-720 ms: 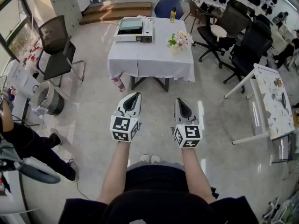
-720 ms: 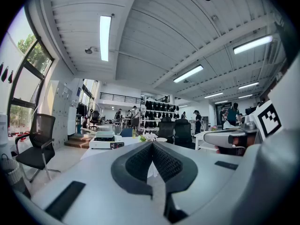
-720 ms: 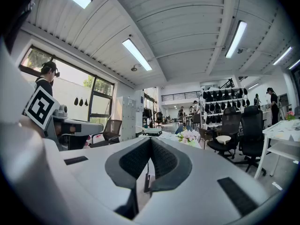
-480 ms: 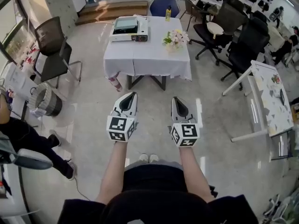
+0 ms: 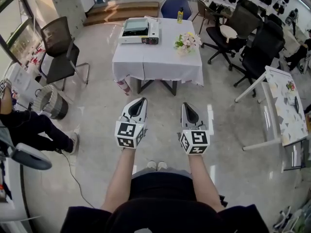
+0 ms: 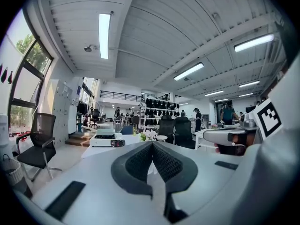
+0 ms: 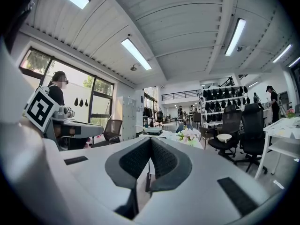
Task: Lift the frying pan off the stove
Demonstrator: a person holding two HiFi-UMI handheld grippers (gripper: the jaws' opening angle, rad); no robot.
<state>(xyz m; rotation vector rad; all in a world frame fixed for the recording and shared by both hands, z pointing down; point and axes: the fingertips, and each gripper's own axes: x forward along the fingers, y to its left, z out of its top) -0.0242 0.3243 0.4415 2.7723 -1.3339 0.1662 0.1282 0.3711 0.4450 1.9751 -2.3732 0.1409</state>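
Office floor, white stove (grey-green top) on clothed table, left tongs, right tongs closed, empty.

A table stands ahead, with a stove on its far left corner, flowers at its right side and a bottle at its far edge. A chair and a bin stand to its left, office chairs to its right, and a second table nearer on the right.

White-clothed table; flowers, yellow bottle on it; mesh chair left.
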